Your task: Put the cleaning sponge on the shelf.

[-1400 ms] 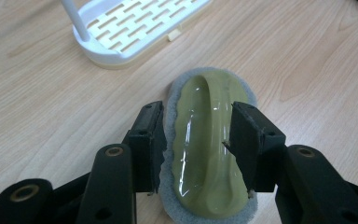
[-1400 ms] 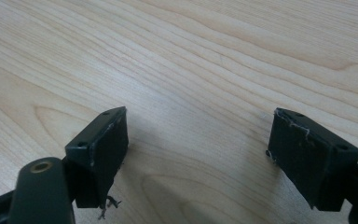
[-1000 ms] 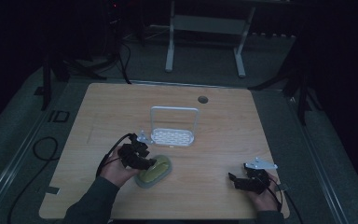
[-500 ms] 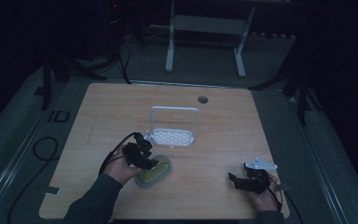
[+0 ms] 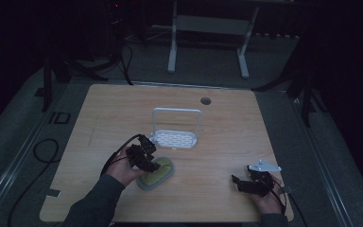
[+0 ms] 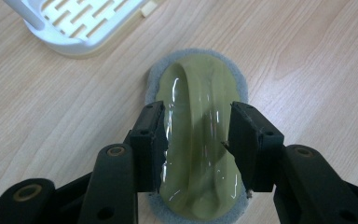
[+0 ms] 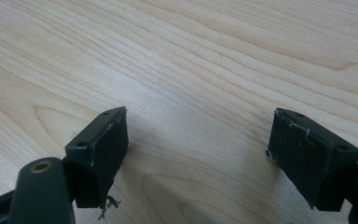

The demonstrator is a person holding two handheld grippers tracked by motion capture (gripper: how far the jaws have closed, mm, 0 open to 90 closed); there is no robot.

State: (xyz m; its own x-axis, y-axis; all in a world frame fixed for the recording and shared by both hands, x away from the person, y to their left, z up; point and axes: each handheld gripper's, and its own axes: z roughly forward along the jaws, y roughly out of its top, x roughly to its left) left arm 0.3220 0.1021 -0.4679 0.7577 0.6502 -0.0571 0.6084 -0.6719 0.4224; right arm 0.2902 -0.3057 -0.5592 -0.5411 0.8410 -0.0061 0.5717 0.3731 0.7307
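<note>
Sponge (image 6: 200,140) clamped between left gripper (image 6: 198,140) jaws (hand low); right gripper (image 7: 198,154) jaws wide.

Black grippers (image 5: 147,157) w/ screwed jaws — dark sleeves (image 5: 97,202), black cables (image 5: 118,153).

Left gripper (image 6: 196,142) jaws closed to mid-width, right gripper (image 7: 198,156) jaws spread wide

High view dim and murky; both gripper views bright, sharp, evenly lit.
</note>
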